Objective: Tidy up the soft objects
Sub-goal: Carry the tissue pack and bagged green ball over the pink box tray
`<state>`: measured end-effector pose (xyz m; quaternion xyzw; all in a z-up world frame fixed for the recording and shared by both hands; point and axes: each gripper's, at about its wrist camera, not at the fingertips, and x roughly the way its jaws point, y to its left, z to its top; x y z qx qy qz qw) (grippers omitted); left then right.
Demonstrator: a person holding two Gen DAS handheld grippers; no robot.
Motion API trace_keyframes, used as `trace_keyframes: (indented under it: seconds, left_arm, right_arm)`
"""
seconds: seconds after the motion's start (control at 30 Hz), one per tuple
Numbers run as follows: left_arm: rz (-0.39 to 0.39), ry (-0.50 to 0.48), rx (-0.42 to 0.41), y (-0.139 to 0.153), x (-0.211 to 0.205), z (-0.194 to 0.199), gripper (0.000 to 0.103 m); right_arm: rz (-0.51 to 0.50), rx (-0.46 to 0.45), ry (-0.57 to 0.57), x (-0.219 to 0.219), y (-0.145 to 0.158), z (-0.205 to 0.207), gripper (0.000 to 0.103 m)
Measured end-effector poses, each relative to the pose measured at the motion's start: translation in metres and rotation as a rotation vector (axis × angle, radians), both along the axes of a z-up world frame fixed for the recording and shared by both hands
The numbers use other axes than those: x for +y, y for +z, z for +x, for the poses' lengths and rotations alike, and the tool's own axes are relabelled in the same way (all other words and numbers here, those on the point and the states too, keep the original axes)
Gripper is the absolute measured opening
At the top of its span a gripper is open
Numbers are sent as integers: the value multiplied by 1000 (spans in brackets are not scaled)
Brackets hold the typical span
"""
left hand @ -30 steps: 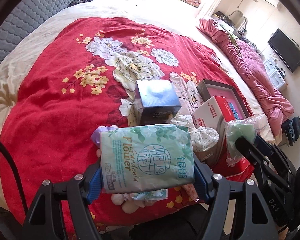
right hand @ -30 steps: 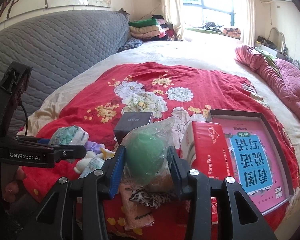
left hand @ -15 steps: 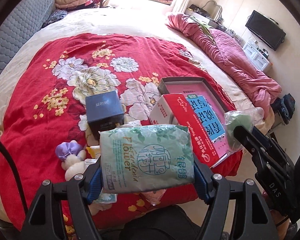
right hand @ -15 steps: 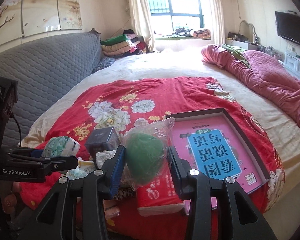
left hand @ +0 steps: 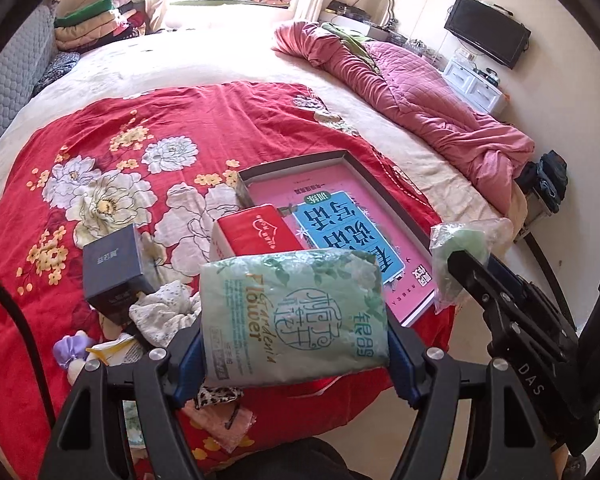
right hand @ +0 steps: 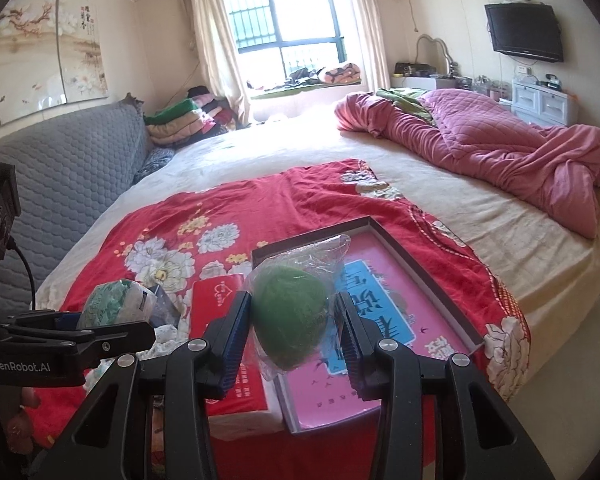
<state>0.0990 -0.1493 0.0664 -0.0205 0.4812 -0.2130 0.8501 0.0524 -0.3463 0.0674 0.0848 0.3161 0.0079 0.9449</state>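
My left gripper [left hand: 296, 344] is shut on a pale green tissue pack [left hand: 296, 312] printed "Flower", held above the near edge of the red floral blanket [left hand: 140, 128]. My right gripper [right hand: 290, 326] is shut on a green ball in a clear plastic bag [right hand: 290, 312], raised over the near end of the open box with the pink and blue inside [right hand: 384, 300]. In the left wrist view that box [left hand: 340, 216] lies right of centre, and the bagged green ball [left hand: 466, 240] shows at the right. The tissue pack [right hand: 114, 304] appears at the left of the right wrist view.
On the blanket lie a red tissue box [left hand: 256, 232], a dark blue box [left hand: 114, 268], a white patterned cloth [left hand: 164, 316], a purple plush [left hand: 70, 350] and small cloths. A pink quilt [left hand: 420, 100] is heaped at the bed's right. Folded blankets [right hand: 180, 120] sit by the grey headboard [right hand: 68, 176].
Both grippers have swung to the right along the bed's near edge and risen a little, each keeping its grip. The open box has come closer to the middle of both views.
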Motion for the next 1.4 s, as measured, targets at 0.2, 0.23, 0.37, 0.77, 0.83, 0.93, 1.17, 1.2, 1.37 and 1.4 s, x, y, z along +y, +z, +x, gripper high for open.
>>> trace_keyframes:
  seconds: [0.2,0.23,0.37,0.77,0.83,0.93,1.17,1.2,1.37,1.4]
  left_arm:
    - [29,-54,6,-6,-32,9,74]
    - [34,-65,7,-7,-37,10,74]
    - [62,-113,20,-13,-63,18,74]
    - [168,-209,98,-50,-125,43,74]
    - [174,-220,120,-57,-132,46,74]
    - [182,-232,146,-66,-139,50,74]
    - [254,-269,175,-86,-159,62,74]
    - [265,-269,180,-88,-161,65,74]
    - [303,-282,211,-99,-168,72,74]
    - [307,-283,205,-99,-169,71,74]
  right_arm:
    - [-12,26,-72,-24,-13,0,44]
    - [-20,31,-79,-28,-14,1,44]
    - [-11,50,-117,-47,-24,2,44]
    - [-36,128,-151,-80,-64,18,44]
    - [-37,144,-154,-84,-71,23,44]
    - [-34,166,-155,-89,-81,29,44]
    - [-23,206,-151,-101,-101,39,44]
    - [-22,208,-151,-102,-104,39,44]
    - [-29,225,-152,-107,-111,44,45]
    - [-32,229,-149,-107,-112,46,45]
